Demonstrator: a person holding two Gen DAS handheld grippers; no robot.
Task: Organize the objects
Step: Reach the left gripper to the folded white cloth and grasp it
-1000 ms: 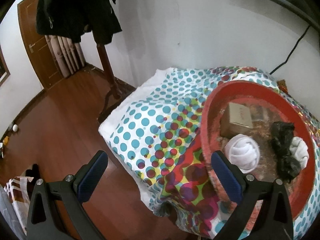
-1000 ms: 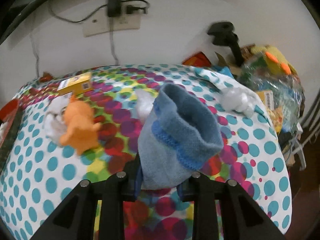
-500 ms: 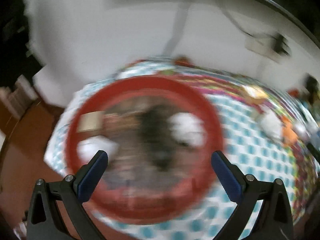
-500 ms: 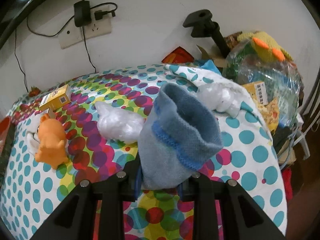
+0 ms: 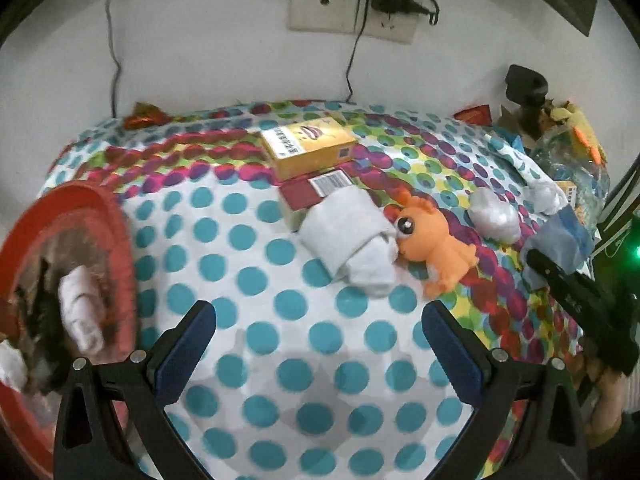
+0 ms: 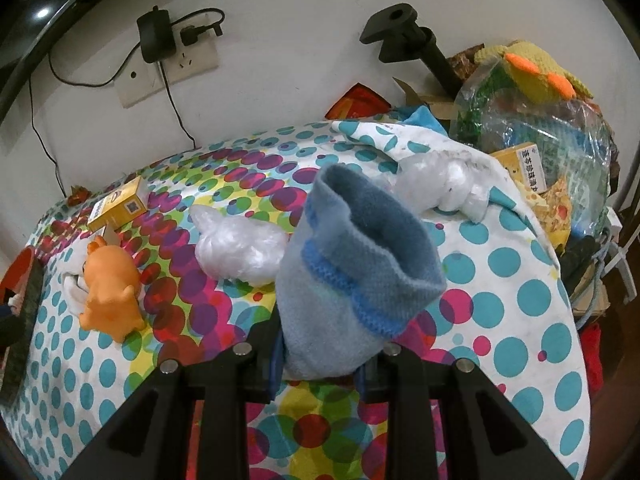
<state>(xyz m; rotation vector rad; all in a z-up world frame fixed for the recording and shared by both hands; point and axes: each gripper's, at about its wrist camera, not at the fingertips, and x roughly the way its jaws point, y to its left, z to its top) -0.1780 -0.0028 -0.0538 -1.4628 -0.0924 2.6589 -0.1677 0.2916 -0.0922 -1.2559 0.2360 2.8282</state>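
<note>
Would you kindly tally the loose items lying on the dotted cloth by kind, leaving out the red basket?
Boxes: 2, yellow box and red box
Plastic wads: 2
White rolls: 1
Orange toys: 1
Total: 6

wrist views facing wall, close over table, sharing orange toy
</note>
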